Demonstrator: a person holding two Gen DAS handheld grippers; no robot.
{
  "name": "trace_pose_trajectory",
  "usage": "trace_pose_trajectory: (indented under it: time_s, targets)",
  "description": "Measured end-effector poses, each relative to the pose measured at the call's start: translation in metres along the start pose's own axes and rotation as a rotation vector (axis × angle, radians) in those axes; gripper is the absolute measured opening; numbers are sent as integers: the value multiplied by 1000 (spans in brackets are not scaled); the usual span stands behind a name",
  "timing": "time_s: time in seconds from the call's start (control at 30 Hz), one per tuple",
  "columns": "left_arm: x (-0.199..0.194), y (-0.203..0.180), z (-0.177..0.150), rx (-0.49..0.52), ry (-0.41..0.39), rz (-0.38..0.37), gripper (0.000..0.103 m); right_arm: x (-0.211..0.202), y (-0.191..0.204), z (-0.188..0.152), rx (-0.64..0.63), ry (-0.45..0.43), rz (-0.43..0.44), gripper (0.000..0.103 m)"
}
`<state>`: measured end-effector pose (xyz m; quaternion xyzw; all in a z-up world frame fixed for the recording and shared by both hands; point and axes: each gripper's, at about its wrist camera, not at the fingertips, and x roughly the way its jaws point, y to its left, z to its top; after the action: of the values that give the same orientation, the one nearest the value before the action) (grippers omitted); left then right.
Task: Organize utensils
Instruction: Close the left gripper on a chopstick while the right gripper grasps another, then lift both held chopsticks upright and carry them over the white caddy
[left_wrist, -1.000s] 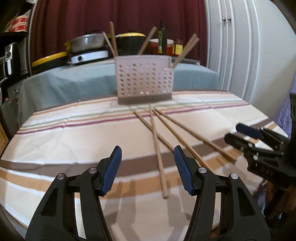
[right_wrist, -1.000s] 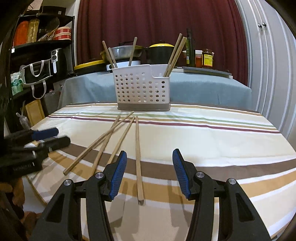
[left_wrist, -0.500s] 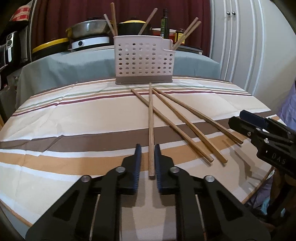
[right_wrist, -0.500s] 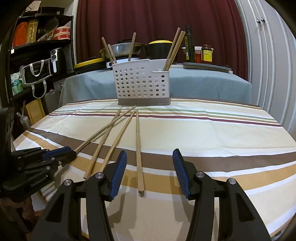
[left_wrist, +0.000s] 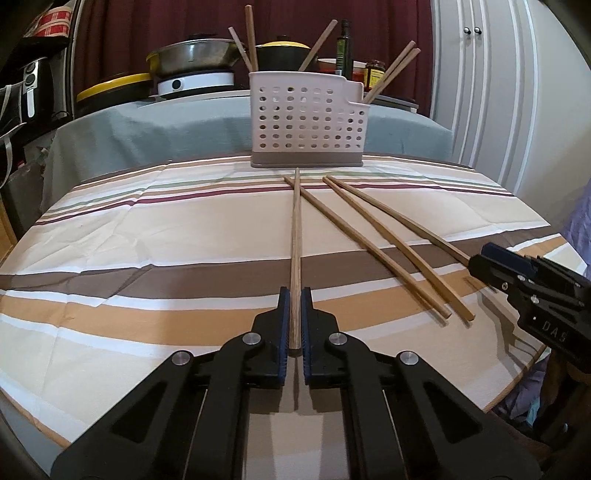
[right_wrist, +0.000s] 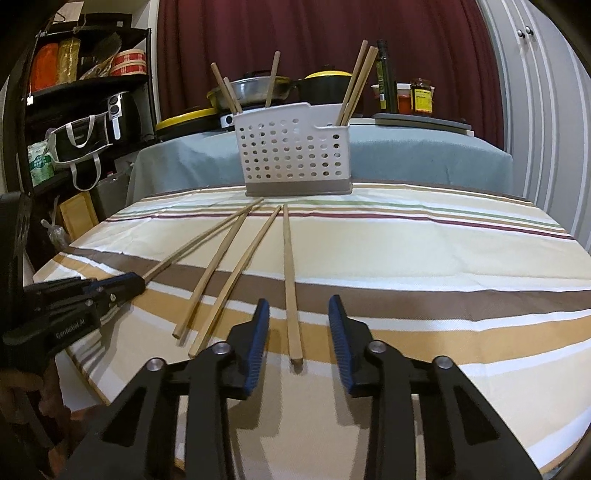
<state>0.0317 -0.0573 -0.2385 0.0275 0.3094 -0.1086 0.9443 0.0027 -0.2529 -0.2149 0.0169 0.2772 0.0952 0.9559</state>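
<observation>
My left gripper (left_wrist: 294, 295) is shut on the near end of a long wooden chopstick (left_wrist: 295, 229) whose far tip reaches toward the white perforated utensil holder (left_wrist: 306, 122). Three more chopsticks (left_wrist: 369, 240) fan out on the striped tablecloth to its right. My right gripper (right_wrist: 298, 310) is open, its blue pads on either side of the near end of the rightmost chopstick (right_wrist: 290, 280). In the right wrist view the left gripper (right_wrist: 129, 282) is at the left, clamped on the leftmost chopstick (right_wrist: 192, 247). Several chopsticks stand in the holder (right_wrist: 295, 155). The right gripper (left_wrist: 491, 260) shows at the right edge.
The round table's edge (right_wrist: 110, 391) curves close under both grippers. Behind the holder a grey-clothed table (left_wrist: 147, 129) carries pots, a pan and bottles. A dark shelf (right_wrist: 92, 92) with bags stands at the left, and white cabinet doors (left_wrist: 491, 92) at the right.
My left gripper went from open to shut on the chopstick, which now sits deeper between its jaws. My right gripper stayed open and moved forward to straddle the rightmost chopstick's end.
</observation>
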Motion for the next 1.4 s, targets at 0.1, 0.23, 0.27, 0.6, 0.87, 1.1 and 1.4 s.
trace_pose_trajectory:
  time_s: [0.1, 0.23, 0.27, 0.6, 0.87, 1.1, 1.4]
  targets:
    - [-2, 5, 0, -5, -4, 13, 6, 2, 1, -2, -5, 3, 7, 20]
    - [-3, 8, 0, -12, -4, 22, 6, 3, 2, -4, -3, 4, 18, 11]
    - [-3, 8, -1, -10, -3, 23, 6, 3, 2, -3, -2, 4, 17, 10]
    - [-5, 8, -2, -7, -7, 21, 6, 1, 1, -2, 5, -2, 9, 7]
    - [-9, 6, 1, -3, -26, 17, 6, -6, 1, 4, 5, -24, -2, 7]
    - [-17, 8, 7, -6, -52, 15, 6, -16, -1, 11, 9, -53, -20, 7]
    - [-30, 10, 17, -11, -95, 15, 6, -27, -2, 21, 6, -91, -34, 7]
